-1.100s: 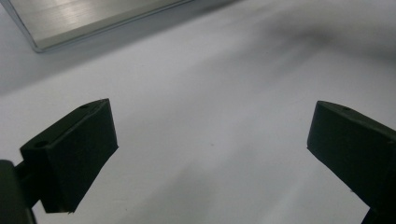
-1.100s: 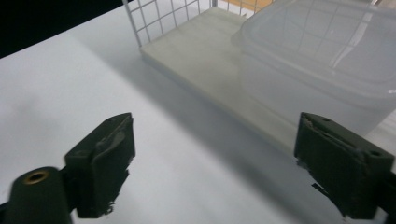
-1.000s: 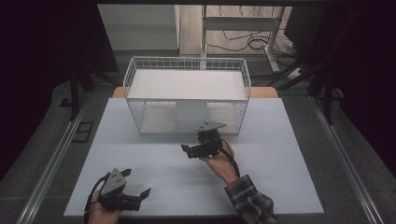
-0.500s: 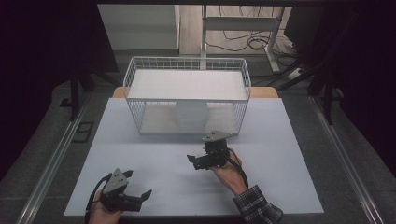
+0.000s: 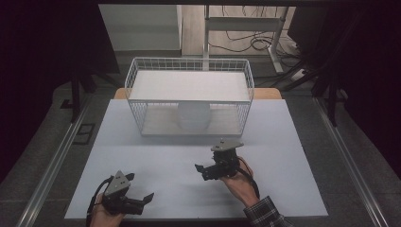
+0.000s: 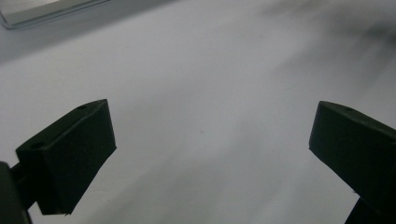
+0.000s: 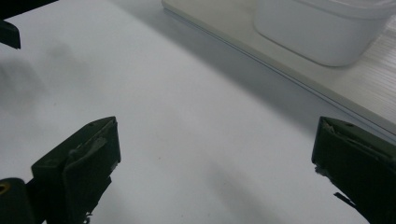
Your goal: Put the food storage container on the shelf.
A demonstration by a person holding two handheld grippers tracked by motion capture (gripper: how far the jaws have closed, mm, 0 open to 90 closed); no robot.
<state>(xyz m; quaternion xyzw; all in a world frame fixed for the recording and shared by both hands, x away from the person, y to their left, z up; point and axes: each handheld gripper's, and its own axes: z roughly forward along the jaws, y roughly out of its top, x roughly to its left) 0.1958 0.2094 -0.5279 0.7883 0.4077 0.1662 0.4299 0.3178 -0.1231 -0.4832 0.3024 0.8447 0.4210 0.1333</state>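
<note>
A white wire basket (image 5: pixel 189 60) stands at the back of the white table (image 5: pixel 156 151). Inside it sits a round white tub (image 5: pixel 194 117) on the basket's floor board, under a flat white shelf; the right gripper view has the tub (image 7: pixel 322 32) at its top right. My right gripper (image 5: pixel 202 171) is held in front of the basket, pointing left. Its jaws have just been opening and stand open, with nothing between them (image 7: pixel 215 154). My left gripper (image 5: pixel 141 187) rests near the front left edge, open and empty (image 6: pixel 212 140).
The basket's floor board (image 7: pixel 219 18) ends in a low edge on the table. Dark floor, metal rails and a desk frame with cables (image 5: pixel 246 42) surround the table. Bare white surface lies between the two grippers.
My right gripper has drawn back from the basket toward the near edge and slightly right. The left gripper has stayed where it was.
</note>
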